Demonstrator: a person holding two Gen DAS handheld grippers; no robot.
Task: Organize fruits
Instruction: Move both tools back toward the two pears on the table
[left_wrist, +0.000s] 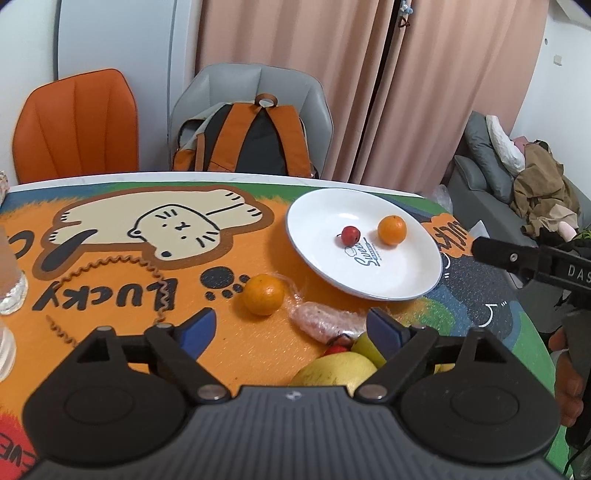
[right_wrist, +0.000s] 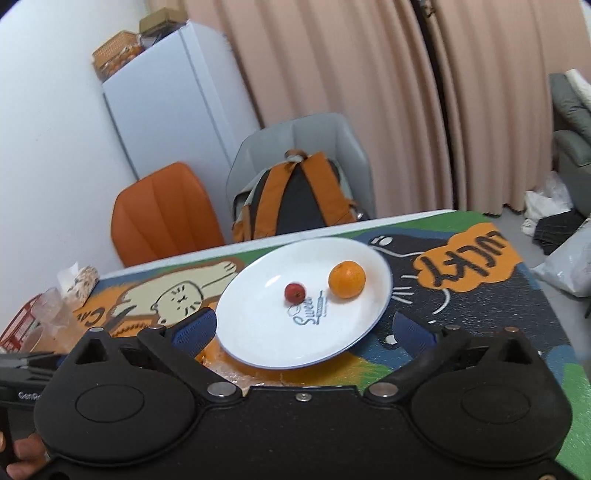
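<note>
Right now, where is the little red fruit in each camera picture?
Left wrist view: the little red fruit lies on the white plate, right of centre, just left of the orange.
Right wrist view: the little red fruit lies near the picture's middle, again on the plate.
Shared landmark: the blue "Sweet" print right beside it.

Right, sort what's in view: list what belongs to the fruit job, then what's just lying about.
Job:
- white plate
- orange on the plate
- small red fruit on the plate
- orange on the mat
- yellow fruit by the left hand-held gripper

Lying about:
- backpack
- orange chair
- grey chair
- plastic-wrapped item
- fridge
</note>
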